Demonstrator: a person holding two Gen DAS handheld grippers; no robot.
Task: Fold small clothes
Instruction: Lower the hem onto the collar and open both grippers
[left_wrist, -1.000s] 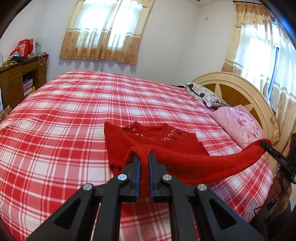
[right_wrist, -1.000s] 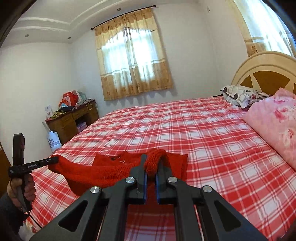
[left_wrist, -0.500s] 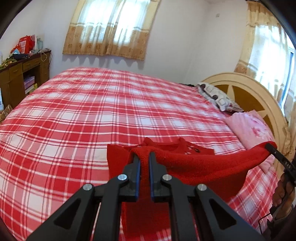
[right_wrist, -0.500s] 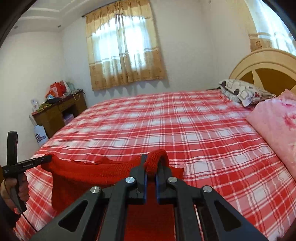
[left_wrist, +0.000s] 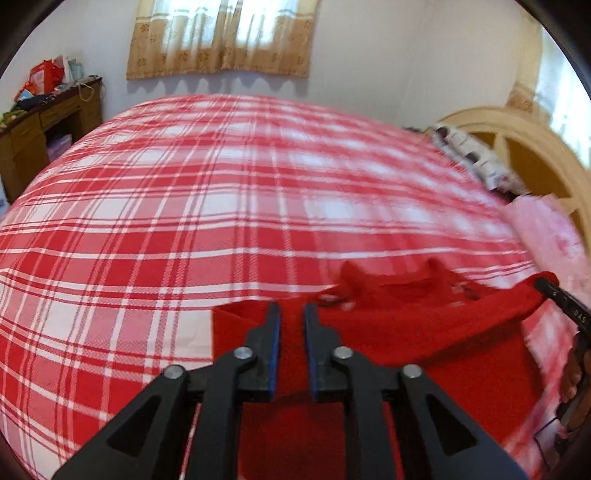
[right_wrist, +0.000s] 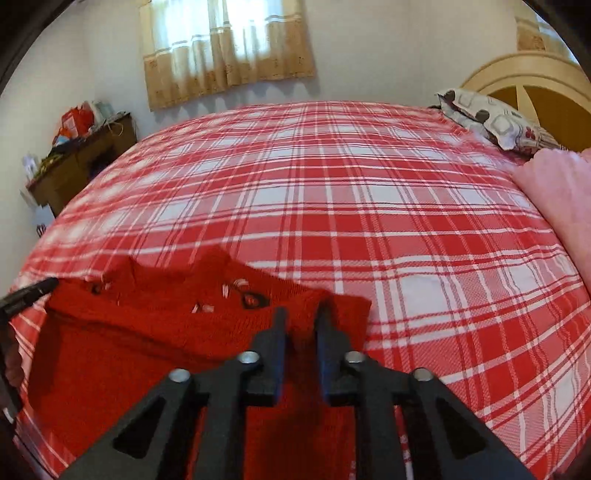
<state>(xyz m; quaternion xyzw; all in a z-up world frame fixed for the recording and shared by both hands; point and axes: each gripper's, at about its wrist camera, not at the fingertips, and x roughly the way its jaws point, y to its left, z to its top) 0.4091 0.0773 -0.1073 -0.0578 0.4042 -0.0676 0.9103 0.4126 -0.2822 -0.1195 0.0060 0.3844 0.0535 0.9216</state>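
Here, both jaws opening around red sweater (right_wrist: 155, 332) hem near bedspread (right_wrist: 369, 206) edge.

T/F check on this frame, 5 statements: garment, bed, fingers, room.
1. The red knit sweater lies on a red and white plaid bedspread. True.
2. The sweater is blue. False: it is red.
3. The right gripper has its fingers parted, with red knit between them. True; they are opening.
4. The left gripper points at the bare floor. False: its fingers are opening over the sweater's edge on the bed.
5. A wooden desk with clutter on top stands by the wall beyond the bed. True.
6. The pink pillow sits in the middle of the bed. False: it is at the headboard end.
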